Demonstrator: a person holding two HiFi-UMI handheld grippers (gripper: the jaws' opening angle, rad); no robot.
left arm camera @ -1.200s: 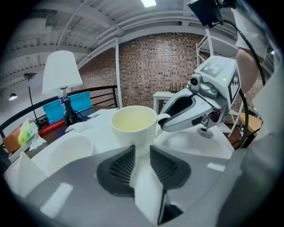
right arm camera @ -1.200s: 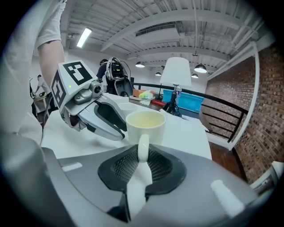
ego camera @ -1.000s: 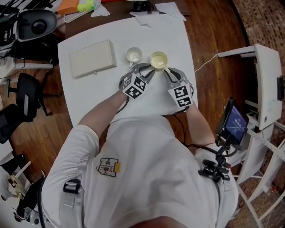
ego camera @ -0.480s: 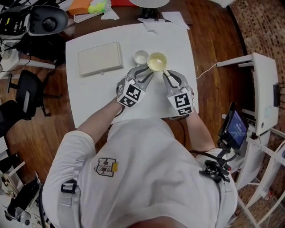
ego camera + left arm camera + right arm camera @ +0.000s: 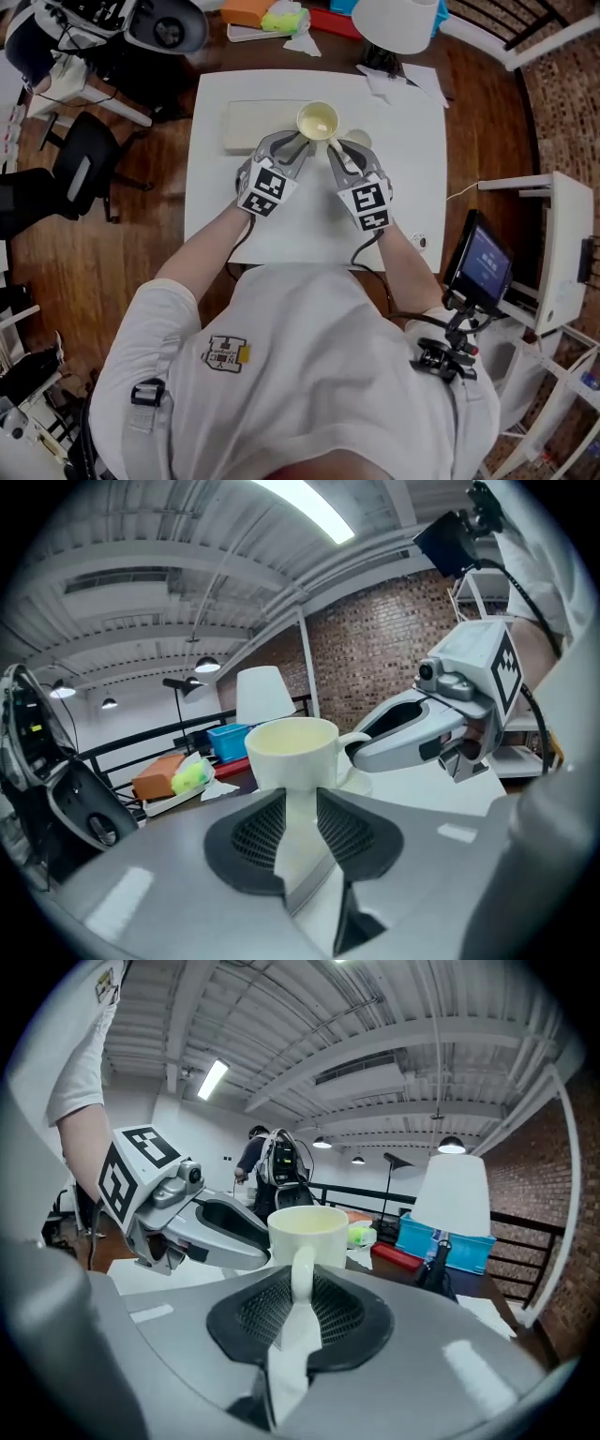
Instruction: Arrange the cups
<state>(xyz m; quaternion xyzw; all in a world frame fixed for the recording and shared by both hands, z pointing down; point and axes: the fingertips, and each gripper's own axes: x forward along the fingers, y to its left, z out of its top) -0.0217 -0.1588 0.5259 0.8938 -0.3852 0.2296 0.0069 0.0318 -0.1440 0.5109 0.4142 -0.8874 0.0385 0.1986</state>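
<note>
A pale yellow cup (image 5: 317,120) hangs in the air over the far part of the white table (image 5: 422,187), held from both sides. My left gripper (image 5: 302,141) is shut on the cup's wall (image 5: 291,752). My right gripper (image 5: 333,148) is shut on the cup's handle (image 5: 302,1274). In the left gripper view the right gripper (image 5: 412,733) reaches in from the right to the handle. A second, white cup (image 5: 359,141) stands on the table just right of the held one, partly hidden by the right gripper.
A flat white box (image 5: 246,127) lies on the table under and left of the held cup. A white lamp (image 5: 394,23), papers, a blue tray (image 5: 441,1237) and orange and green items (image 5: 272,14) sit beyond the far edge. A screen on a stand (image 5: 486,262) is at the right.
Both grippers have lifted the yellow cup off the table and carried it left, over the white box. The white cup has stayed on the table and now shows to its right.
</note>
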